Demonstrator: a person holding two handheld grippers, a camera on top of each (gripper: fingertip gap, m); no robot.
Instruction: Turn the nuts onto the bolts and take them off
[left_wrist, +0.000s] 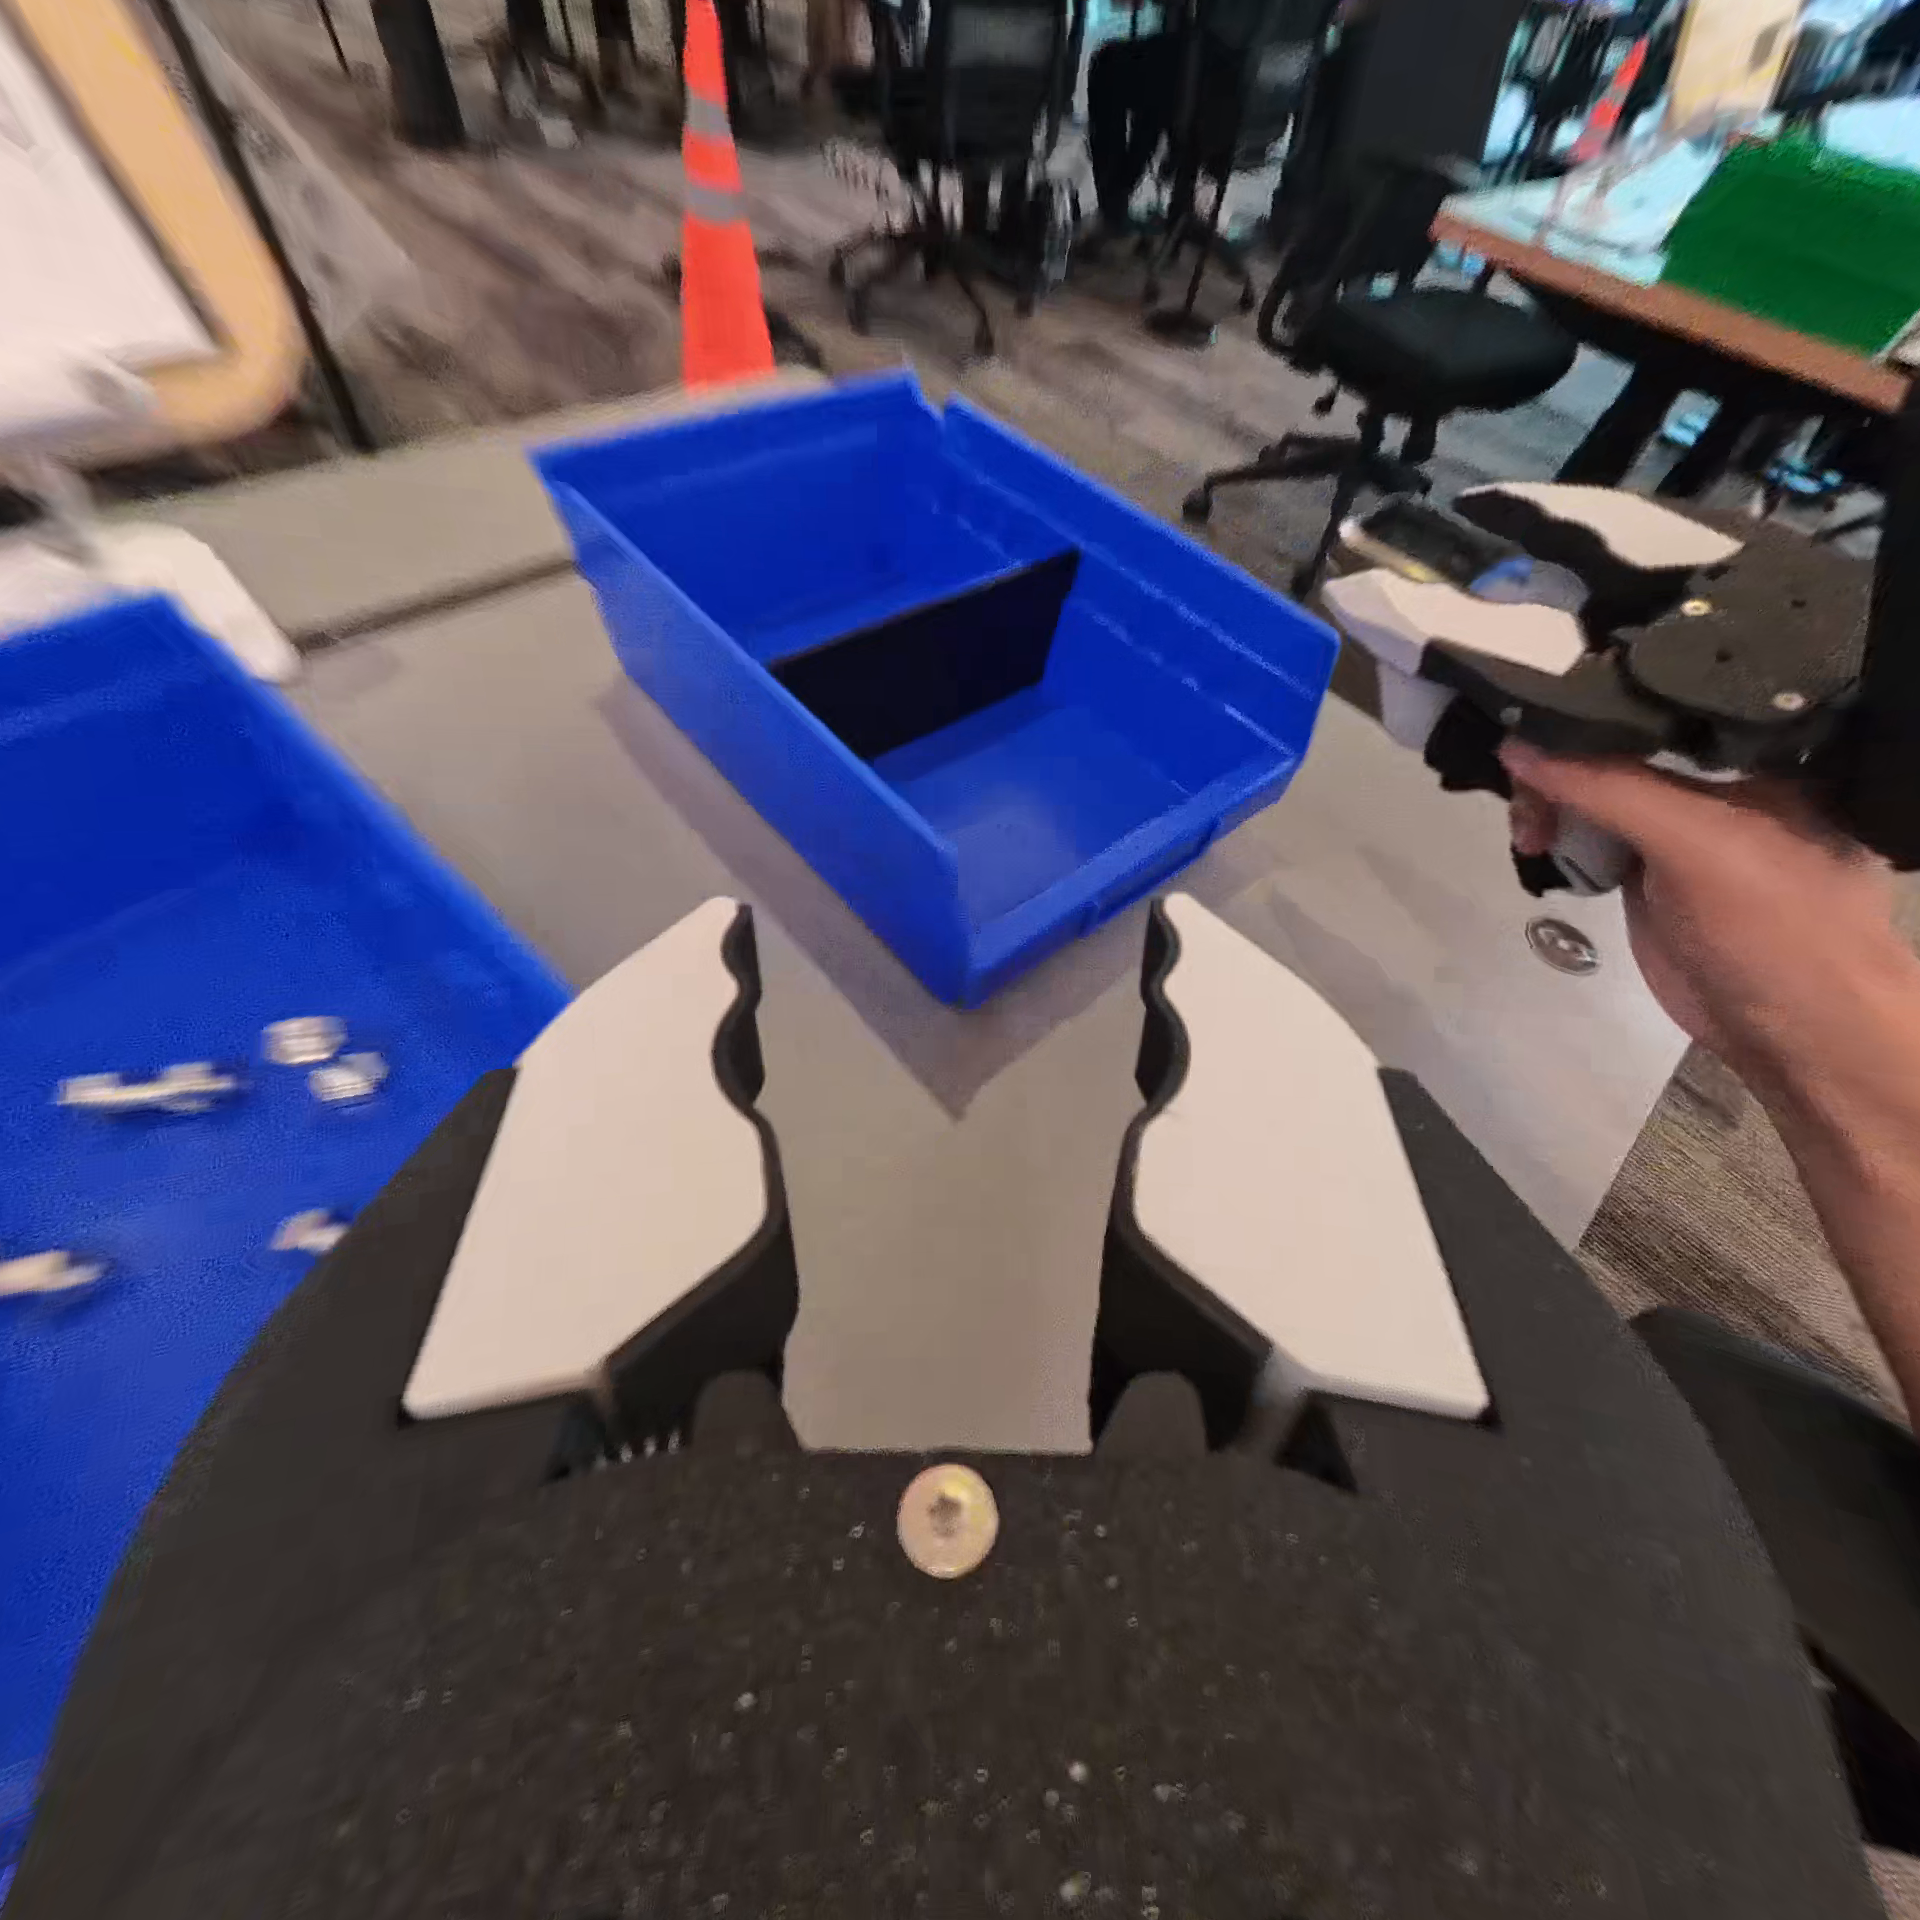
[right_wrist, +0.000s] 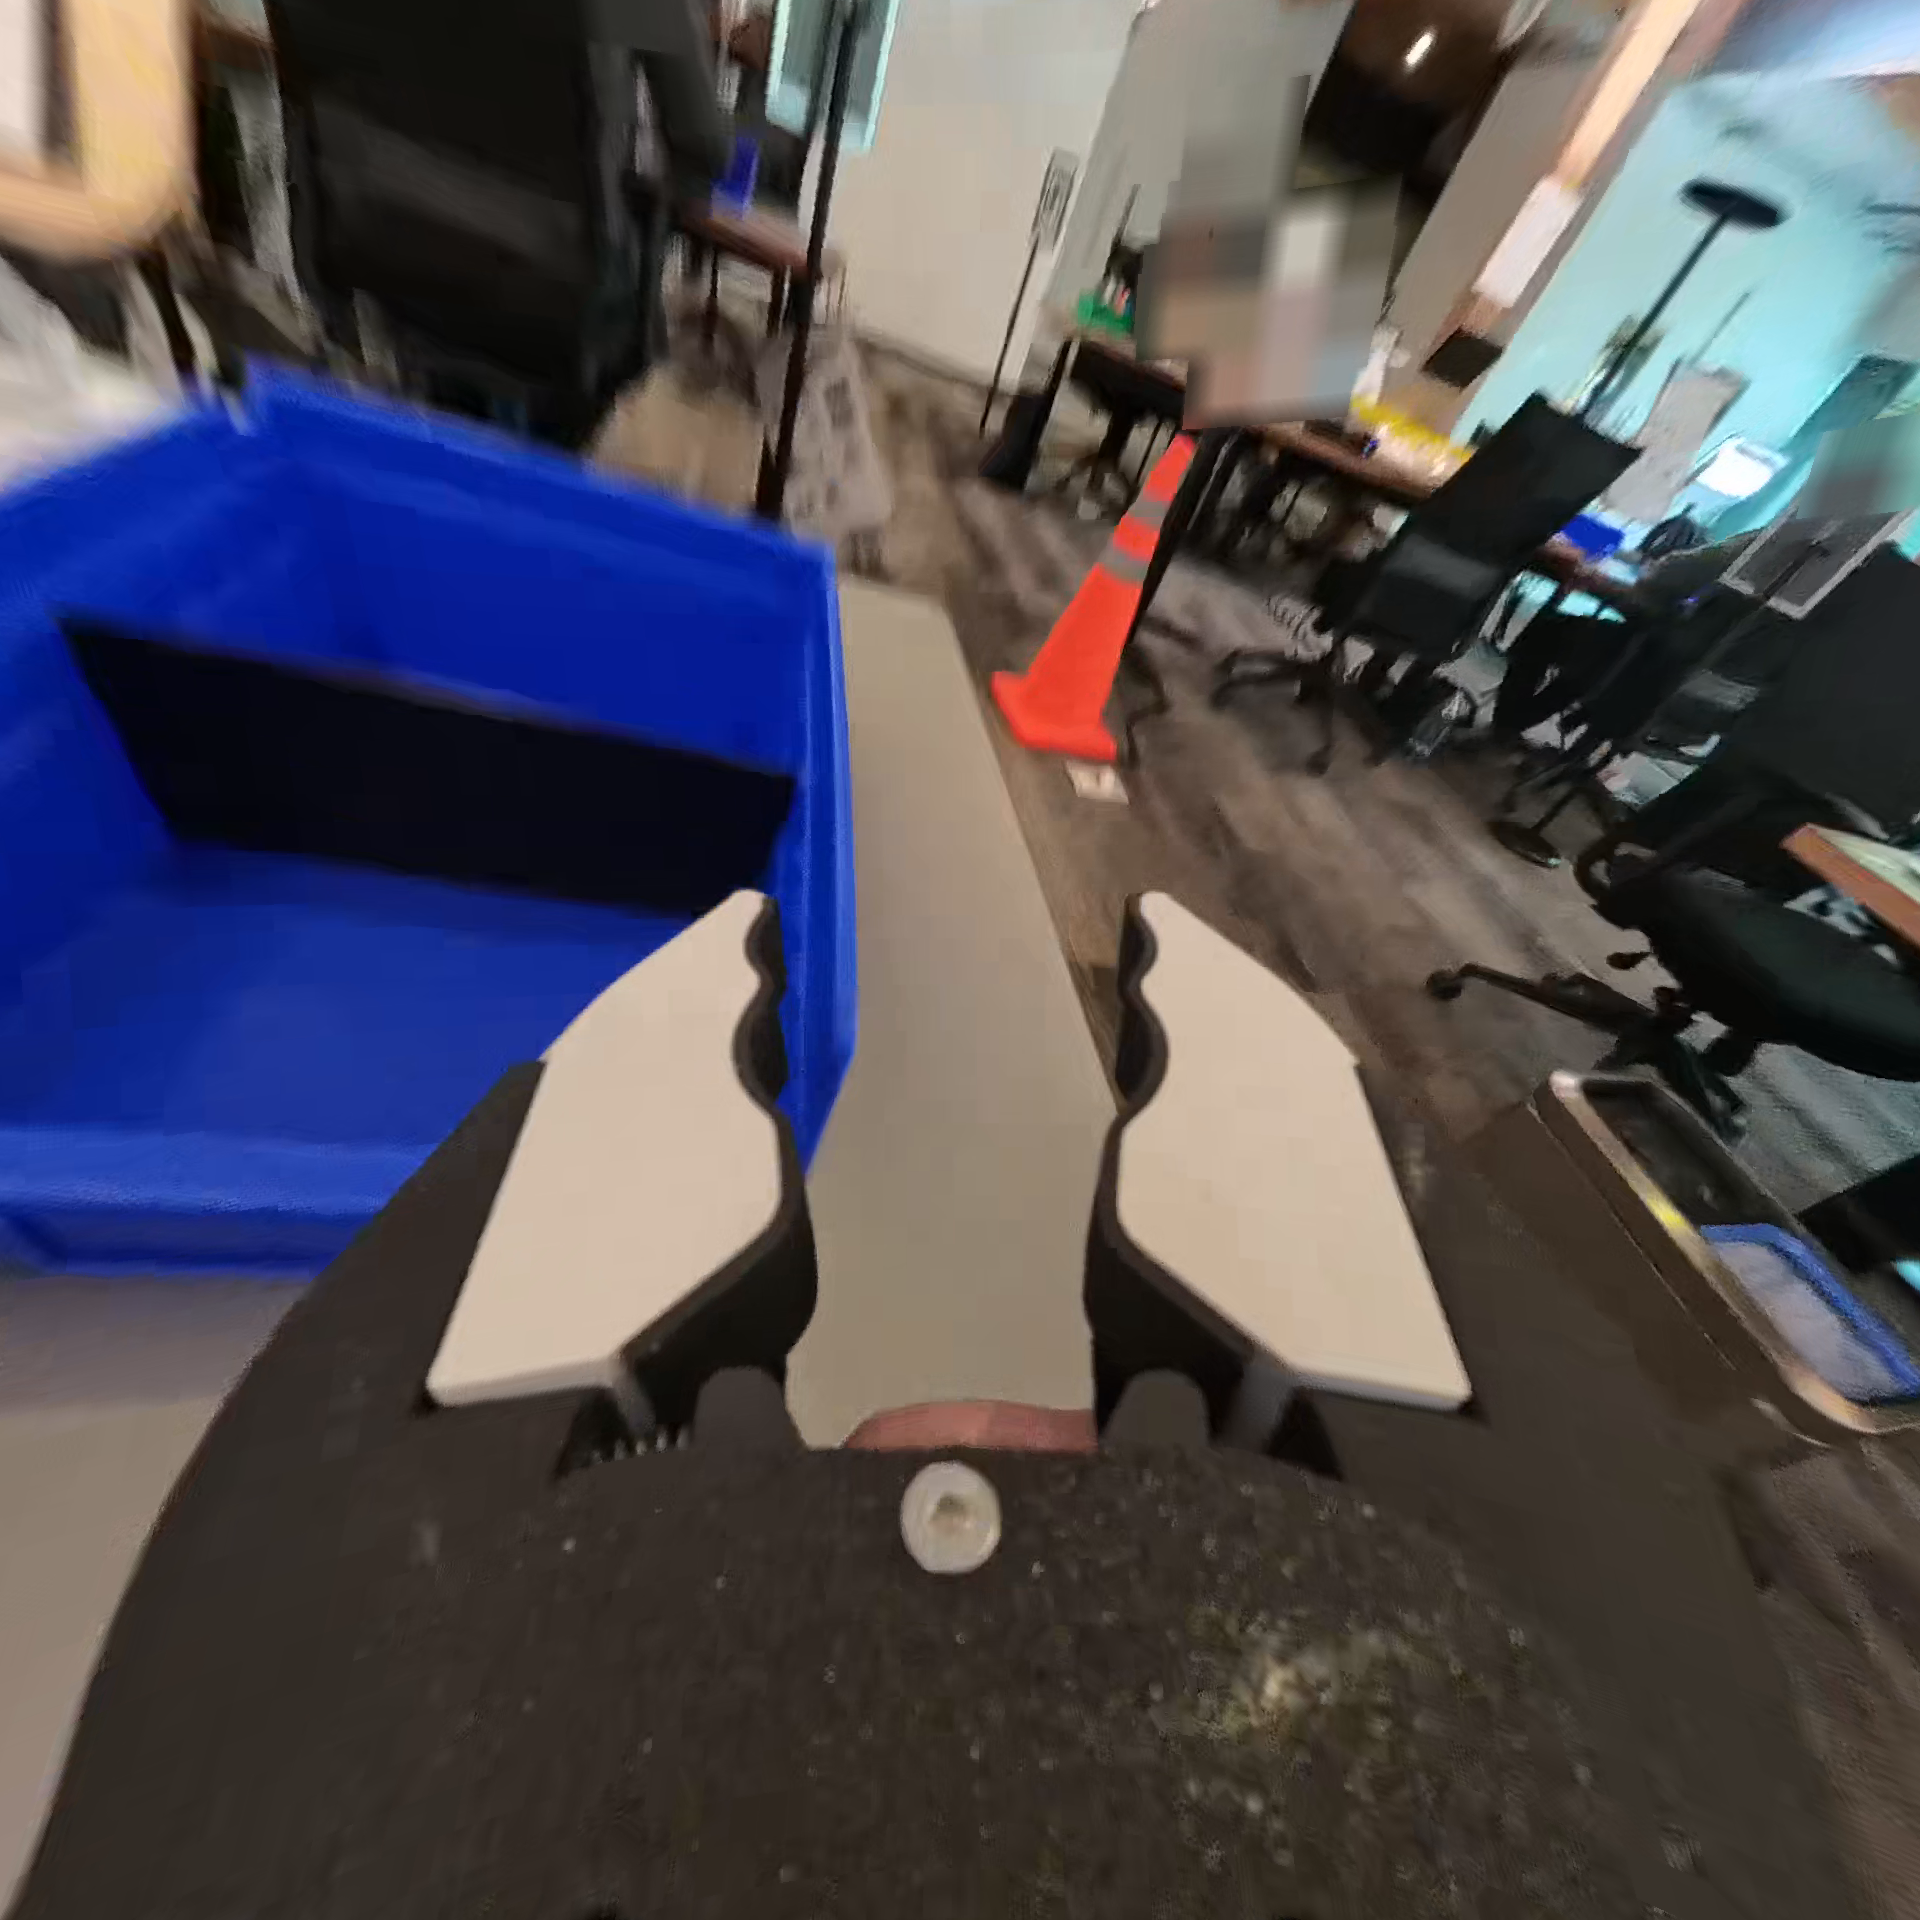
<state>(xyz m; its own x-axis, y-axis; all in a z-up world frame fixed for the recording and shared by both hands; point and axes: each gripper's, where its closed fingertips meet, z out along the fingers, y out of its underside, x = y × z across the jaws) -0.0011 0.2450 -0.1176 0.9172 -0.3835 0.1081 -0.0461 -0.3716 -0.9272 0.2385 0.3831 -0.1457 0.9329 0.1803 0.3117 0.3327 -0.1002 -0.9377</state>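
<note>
The left tongs (left_wrist: 948, 914) are seen spread wide with nothing between their fingers, held above the grey tabletop (left_wrist: 935, 1247). Just ahead of their tips the near corner of a small blue bin (left_wrist: 727, 665) is found; this bin is split crosswise by a dark divider (left_wrist: 925, 665), and both of its compartments appear bare. To the left, a second, larger blue bin (left_wrist: 208, 935) is partly in view, and the nuts and bolts (left_wrist: 301, 1060) are seen scattered on its floor as small silvery pieces, too blurred to be told apart.

The right tongs (right_wrist: 948, 909) are likewise held wide apart and grip nothing. In the left wrist view they (left_wrist: 1392, 561) are seen off to the right of the small bin, carried by a hand (left_wrist: 1714, 935) near the tabletop's right edge. In the right wrist view the divided bin (right_wrist: 810, 727) lies just left of the tongs, its right wall passing behind the left finger, with a strip of tabletop (right_wrist: 935, 935) between the fingers.

Beyond the tabletop an orange traffic cone (left_wrist: 722, 239) stands on the floor, and black office chairs (left_wrist: 1403, 343) are ranged beside other tables.
</note>
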